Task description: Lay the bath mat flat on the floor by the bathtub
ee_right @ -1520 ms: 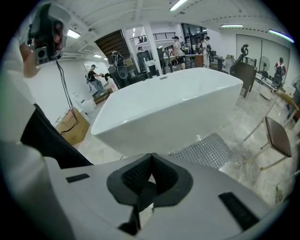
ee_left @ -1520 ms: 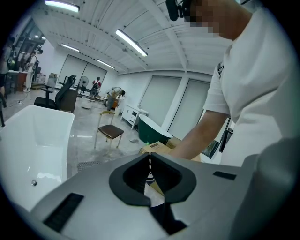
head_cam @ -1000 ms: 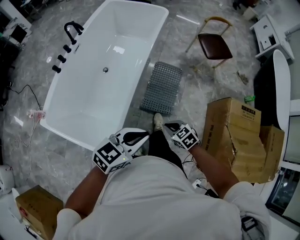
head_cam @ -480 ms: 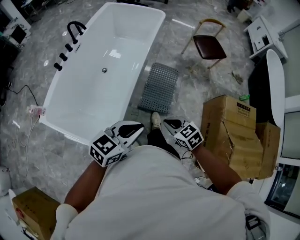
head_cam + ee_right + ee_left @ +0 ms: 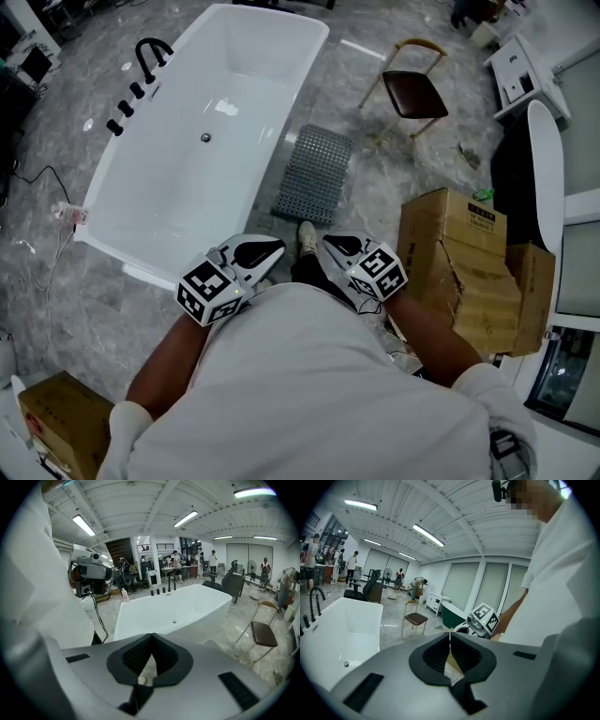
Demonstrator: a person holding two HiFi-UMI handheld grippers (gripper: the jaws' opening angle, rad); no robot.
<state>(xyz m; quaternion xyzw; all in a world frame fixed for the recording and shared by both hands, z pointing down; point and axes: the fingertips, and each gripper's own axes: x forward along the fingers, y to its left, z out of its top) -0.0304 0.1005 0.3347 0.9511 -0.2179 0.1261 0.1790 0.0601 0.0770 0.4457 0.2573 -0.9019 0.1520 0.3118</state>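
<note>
- Our own white-shirted torso (image 5: 309, 394) fills the lower head view. It covers the floor below us and all but the fronts of both grippers.
- Of our legs we see only dark trousers and one pale shoe (image 5: 307, 236), which sits between the two grippers.
- In the right gripper view only a corner of the bath mat (image 5: 214, 644) shows above the gripper's grey body.
- The people at the far end of the hall are too small to make out.
- Counts: one white bathtub (image 5: 202, 141), one grey bath mat (image 5: 315, 174), one brown-seated chair (image 5: 413, 92), two grippers.
- Cardboard boxes (image 5: 464, 267) are stacked at our right, and we cannot tell how many there are. One more cardboard box (image 5: 52, 422) at lower left is cut off by the frame edge.
- Left gripper (image 5: 277, 247): its jaws are closed tip to tip with nothing gripped. Only bare floor and a tan patch show through the slot below the tips.
- Right gripper (image 5: 326, 241): its jaws are likewise pressed together and empty. The shoe shows through the gap beneath them.
- The mat lies flat on the marble floor (image 5: 394, 178), its long edge running just beside the tub's side.
- It sits ahead of both grippers, beyond the shoe and well apart from either one. Neither gripper touches it.
</note>
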